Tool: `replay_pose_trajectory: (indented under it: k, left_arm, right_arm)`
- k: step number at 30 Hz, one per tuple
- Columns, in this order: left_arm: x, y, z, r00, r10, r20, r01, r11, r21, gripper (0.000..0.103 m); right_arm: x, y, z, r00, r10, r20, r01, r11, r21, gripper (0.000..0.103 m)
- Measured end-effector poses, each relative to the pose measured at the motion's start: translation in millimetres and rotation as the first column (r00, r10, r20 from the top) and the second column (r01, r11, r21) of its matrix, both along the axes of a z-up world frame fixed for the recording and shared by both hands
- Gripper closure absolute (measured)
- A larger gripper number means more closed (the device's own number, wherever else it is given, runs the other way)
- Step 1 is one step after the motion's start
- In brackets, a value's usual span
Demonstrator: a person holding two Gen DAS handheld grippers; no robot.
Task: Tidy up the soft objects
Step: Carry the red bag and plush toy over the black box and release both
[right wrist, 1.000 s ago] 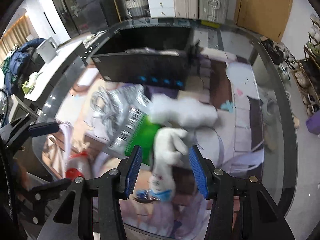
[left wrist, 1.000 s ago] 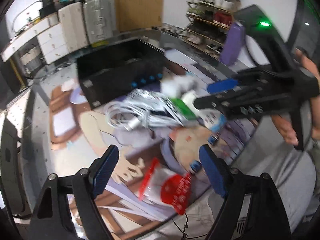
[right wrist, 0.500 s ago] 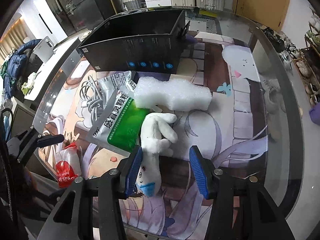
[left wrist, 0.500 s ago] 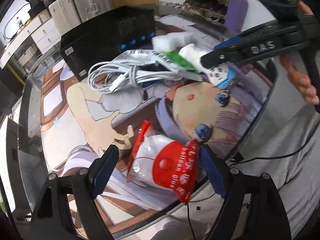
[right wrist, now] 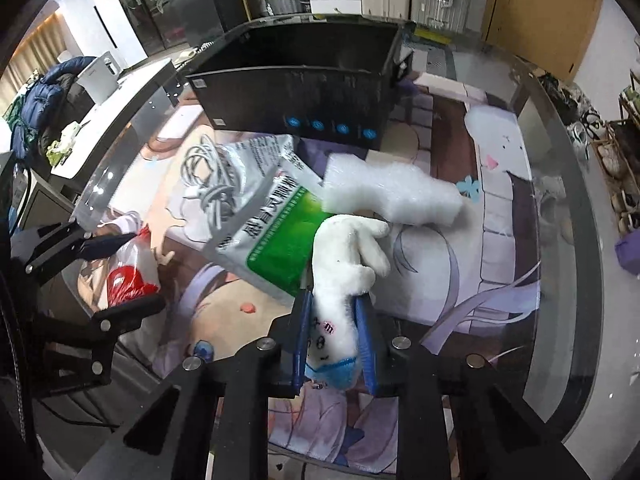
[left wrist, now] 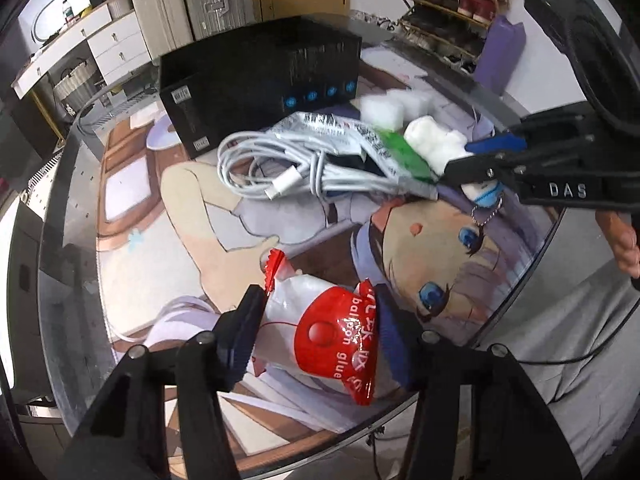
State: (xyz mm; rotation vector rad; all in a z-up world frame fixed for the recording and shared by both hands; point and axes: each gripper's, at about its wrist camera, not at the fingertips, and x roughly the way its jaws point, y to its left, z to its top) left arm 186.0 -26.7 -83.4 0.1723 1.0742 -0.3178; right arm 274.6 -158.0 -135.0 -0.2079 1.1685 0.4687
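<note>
A red-and-clear balloon glue packet (left wrist: 320, 320) lies on the printed mat near the table's front edge. My left gripper (left wrist: 320, 334) straddles it, and its jaws are closing, with both blue pads touching the packet's sides. The right wrist view shows the same grip at far left, on the packet (right wrist: 128, 276). A white plush toy (right wrist: 348, 256) with a blue tag lies on the mat, and my right gripper (right wrist: 334, 334) is shut on its lower body. In the left wrist view the right gripper (left wrist: 472, 156) reaches in from the right onto the plush toy (left wrist: 432, 140).
A white foam piece (right wrist: 392, 196), a silver-and-green pouch (right wrist: 276, 248) and a coiled white cable (left wrist: 280, 172) lie together mid-mat. An open black box (right wrist: 304, 92) stands behind them. The glass table's curved rim (left wrist: 516, 304) runs close to both grippers. A person's hand (left wrist: 624, 240) is at right.
Both grippers have closed: the left came down around the glue packet and narrowed onto it, and the right went from open around the plush toy to shut on it.
</note>
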Motion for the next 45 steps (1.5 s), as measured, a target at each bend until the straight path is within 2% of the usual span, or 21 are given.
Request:
replay_pose_trajectory:
  k: [16, 23, 29, 36, 45]
  left_arm:
    - [6, 11, 25, 0.996, 0.040, 0.083, -0.038, 0.999, -0.032, 0.049]
    - [9, 10, 45, 0.988, 0.050, 0.149, -0.044, 0.998, -0.042, 0.049]
    - [11, 8, 60, 0.979, 0.065, 0.192, -0.053, 0.996, -0.066, 0.049]
    - [10, 16, 78, 0.961, 0.109, 0.252, -0.090, 0.992, -0.085, 0.049]
    - [18, 30, 103, 0.923, 0.191, 0.334, -0.154, 0.979, -0.133, 0.049]
  right_arm:
    - [-18, 4, 33, 0.997, 0.027, 0.069, -0.035, 0.992, 0.119, 0.081]
    - [-18, 14, 44, 0.995, 0.032, 0.098, -0.045, 0.990, 0.136, 0.081]
    - [-25, 20, 63, 0.983, 0.045, 0.176, -0.076, 0.982, 0.176, 0.081]
    - [-30, 23, 82, 0.972, 0.034, 0.232, -0.087, 0.971, 0.221, 0.081]
    - [-36, 21, 119, 0.935, -0.020, 0.355, -0.082, 0.960, 0.269, 0.081]
